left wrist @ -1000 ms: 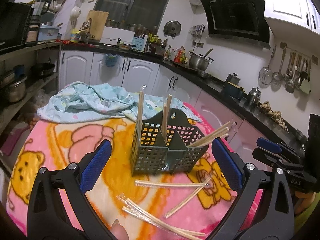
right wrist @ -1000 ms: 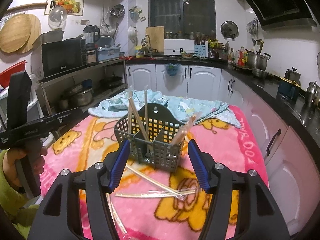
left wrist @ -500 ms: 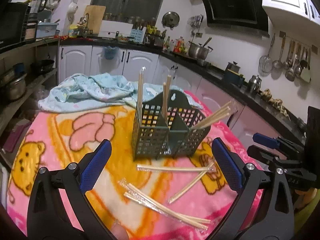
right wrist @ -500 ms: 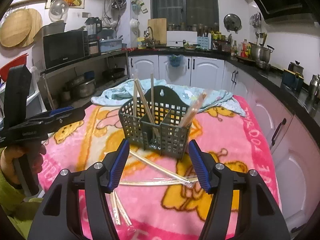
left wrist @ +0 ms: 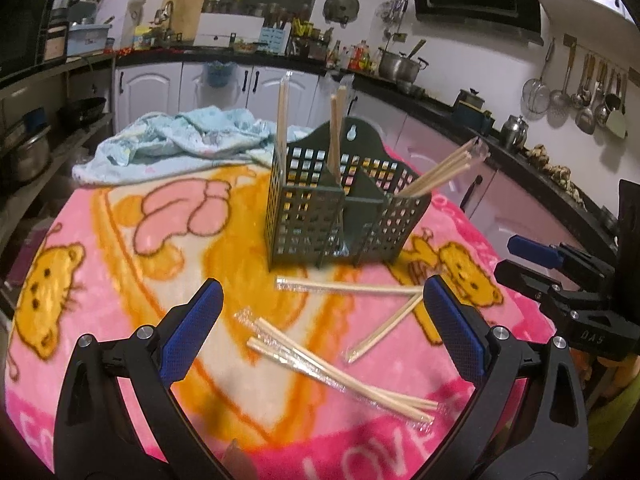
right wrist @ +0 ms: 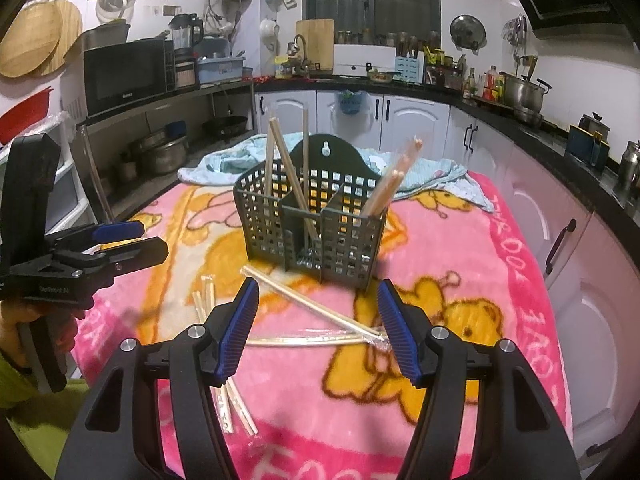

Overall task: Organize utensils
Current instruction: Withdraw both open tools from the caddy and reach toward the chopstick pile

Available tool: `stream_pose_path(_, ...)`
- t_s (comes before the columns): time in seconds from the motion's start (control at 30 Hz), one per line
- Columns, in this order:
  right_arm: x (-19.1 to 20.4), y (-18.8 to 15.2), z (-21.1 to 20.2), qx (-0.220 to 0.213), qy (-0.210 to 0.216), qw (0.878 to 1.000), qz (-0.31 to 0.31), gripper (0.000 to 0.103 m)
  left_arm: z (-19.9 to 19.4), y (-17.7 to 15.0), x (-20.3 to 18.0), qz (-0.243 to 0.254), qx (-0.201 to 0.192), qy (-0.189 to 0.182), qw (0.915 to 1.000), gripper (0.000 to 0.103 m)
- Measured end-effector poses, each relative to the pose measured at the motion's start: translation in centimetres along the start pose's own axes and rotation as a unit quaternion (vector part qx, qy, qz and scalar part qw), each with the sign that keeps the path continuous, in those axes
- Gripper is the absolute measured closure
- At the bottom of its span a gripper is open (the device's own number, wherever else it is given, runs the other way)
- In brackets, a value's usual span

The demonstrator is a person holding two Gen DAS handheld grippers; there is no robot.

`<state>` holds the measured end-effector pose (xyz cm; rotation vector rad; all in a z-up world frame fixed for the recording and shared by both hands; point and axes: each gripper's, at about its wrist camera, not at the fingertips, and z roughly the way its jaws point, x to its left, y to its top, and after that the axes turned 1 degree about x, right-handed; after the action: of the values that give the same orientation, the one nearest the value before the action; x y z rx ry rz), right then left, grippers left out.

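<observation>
My left gripper (left wrist: 318, 322) is released, jaws spread wide, nothing between the blue pads (left wrist: 190, 328). Right gripper (right wrist: 318, 326) is likewise released and empty (its pads look a bit closer together than the left's, but clearly apart).

Landmark is the dark slotted utensil caddy (left wrist: 340, 208), standing upright on the pink cartoon blanket (left wrist: 120, 240).

Nearest me, in front of the caddy, in the left wrist view: a wrapped bundle of chopsticks (left wrist: 340, 374) lies flat on the blanket, running diagonally under the left gripper's span. Between it and the caddy, a single wrapped pair (left wrist: 348, 287) lies crosswise just in front of the caddy base, and another pair (left wrist: 384, 328) angles off its right end. In the right wrist view that pair sits right between my right jaws.

In the caddy: upright chopsticks (left wrist: 282, 120) in the left compartment, another set (left wrist: 336, 136) near the middle divider, and a wrapped pair (left wrist: 440, 172) leaning out of the right compartment.

Behind the caddy, a crumpled light-blue cloth (left wrist: 172, 140) sits on the blanket's far edge. Kitchen counter (left wrist: 400, 80) beyond.
</observation>
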<state>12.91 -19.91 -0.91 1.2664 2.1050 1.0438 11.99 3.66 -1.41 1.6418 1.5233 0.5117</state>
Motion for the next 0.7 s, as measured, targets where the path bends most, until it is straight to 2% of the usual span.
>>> stream_pose_path(0.43,-0.6,-1.9,1.7,0.033,-0.005,0.999,0.014,0.044,1.8,-2.5,1.7,-0.018,0.043,0.007,0.9989,0.011)
stream_pose_path(0.7,-1.2,-2.6,2.5,0.044,-0.012,0.999,0.023,0.044,3.7,-3.6,4.3,-0.065,0.073,-0.001,0.9952,0.011)
